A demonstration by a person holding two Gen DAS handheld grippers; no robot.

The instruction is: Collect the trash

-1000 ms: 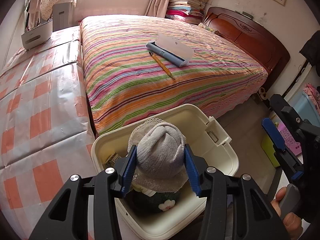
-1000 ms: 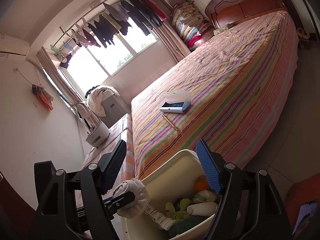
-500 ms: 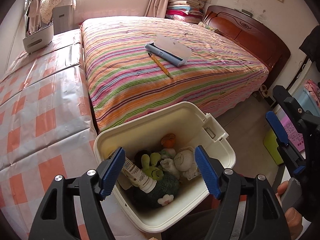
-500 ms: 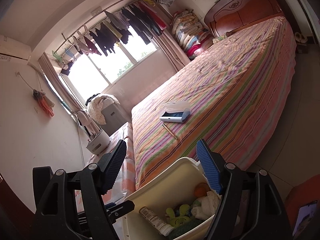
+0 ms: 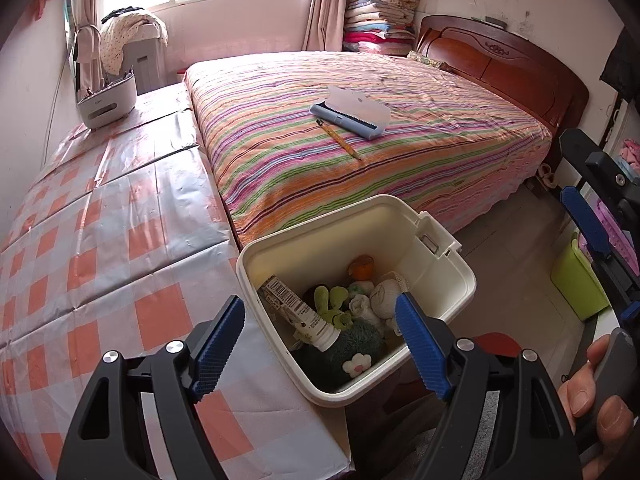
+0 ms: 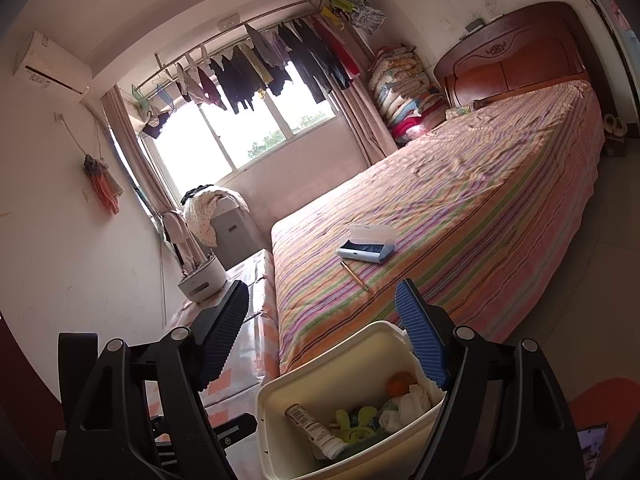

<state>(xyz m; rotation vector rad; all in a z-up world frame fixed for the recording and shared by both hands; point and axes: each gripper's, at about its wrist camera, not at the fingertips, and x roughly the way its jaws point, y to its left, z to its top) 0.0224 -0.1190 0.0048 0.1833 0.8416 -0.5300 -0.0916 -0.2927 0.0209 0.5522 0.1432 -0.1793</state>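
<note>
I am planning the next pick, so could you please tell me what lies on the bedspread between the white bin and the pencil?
Nothing: in both wrist views, only bare striped bedspread lies between the white bin and the pencil.

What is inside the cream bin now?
The cream bin holds a barcoded bottle, a green toy, an orange object, a white lacy hat and a dark green fuzzy item. Whatever lies beneath them is covered.
</note>
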